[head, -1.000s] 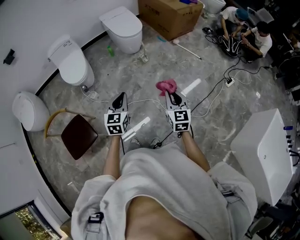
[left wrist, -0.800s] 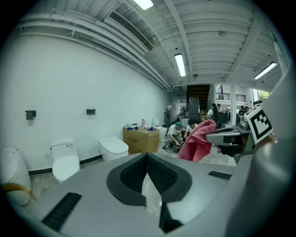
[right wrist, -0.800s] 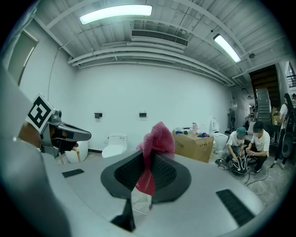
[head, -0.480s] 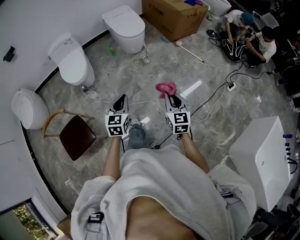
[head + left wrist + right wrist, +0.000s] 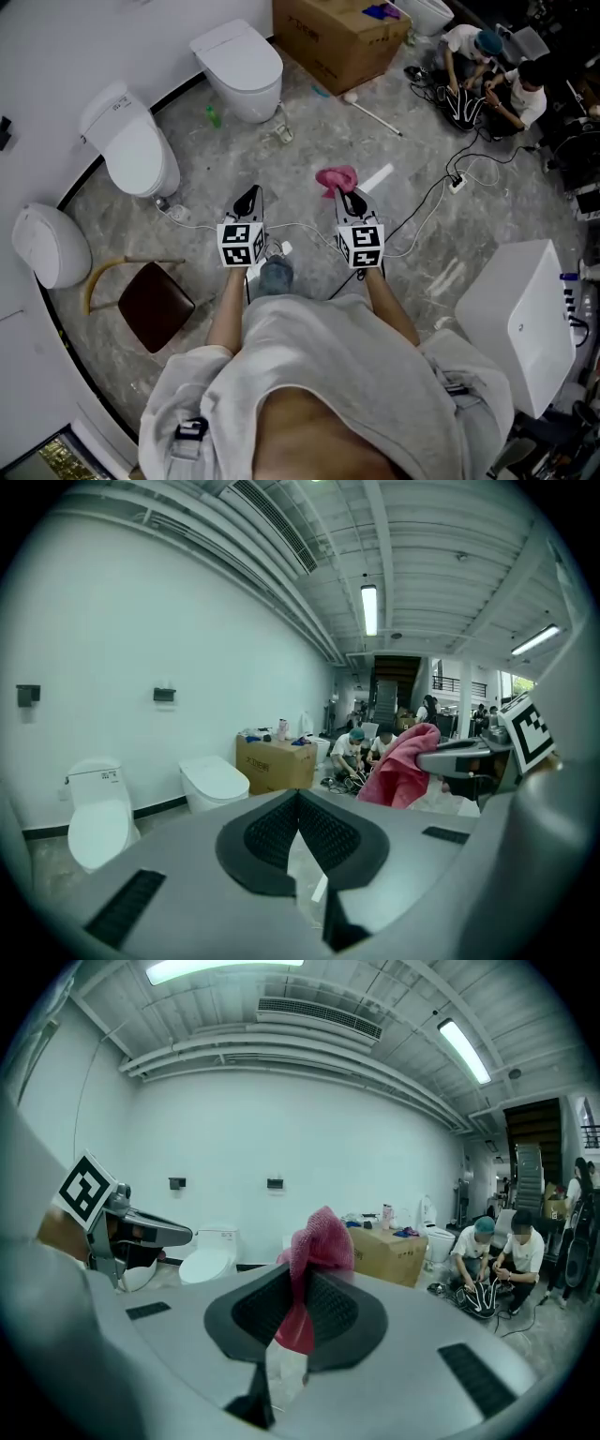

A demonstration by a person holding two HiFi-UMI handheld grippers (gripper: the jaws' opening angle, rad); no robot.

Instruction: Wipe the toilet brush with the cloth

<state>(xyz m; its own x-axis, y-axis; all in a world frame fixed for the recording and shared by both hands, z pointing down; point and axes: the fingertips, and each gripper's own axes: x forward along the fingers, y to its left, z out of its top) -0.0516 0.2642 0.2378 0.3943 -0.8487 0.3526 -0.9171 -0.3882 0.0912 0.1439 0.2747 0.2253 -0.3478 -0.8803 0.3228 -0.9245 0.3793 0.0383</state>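
Two grippers are held out side by side over the grey marbled floor [image 5: 300, 141], level with each other as they were half a second ago. Only the framing has slid a little, so both sit slightly higher in the head view. The left gripper [image 5: 248, 194] has its ribbed pads [image 5: 267, 832] pressed together at the tip, with nothing between them. The right gripper [image 5: 349, 195] stays clamped on the pink cloth [image 5: 336, 177], which bunches up above the jaws and hangs a short tail below them — the same hold as a second ago. A blue-grey shape [image 5: 276, 274] between the forearms was not there a second ago, when a white strip lay bare at that spot. Now only a small white end shows beside it. What the shape is I cannot tell.

Ahead of the jaws the floor lies open up to the near toilet [image 5: 136, 150], the far toilet [image 5: 242, 61] and a cardboard box [image 5: 333, 37]. A thin white rod [image 5: 375, 111] with a rounded end lies near the box, well apart from both grippers — whether it is the toilet brush cannot be made out. A white power strip [image 5: 457, 184] lies on the floor to the right of the right gripper. A brown chair [image 5: 155, 305] stands to the left and a white cabinet [image 5: 516, 314] to the right. The white wall [image 5: 56, 56] closes off the left side.
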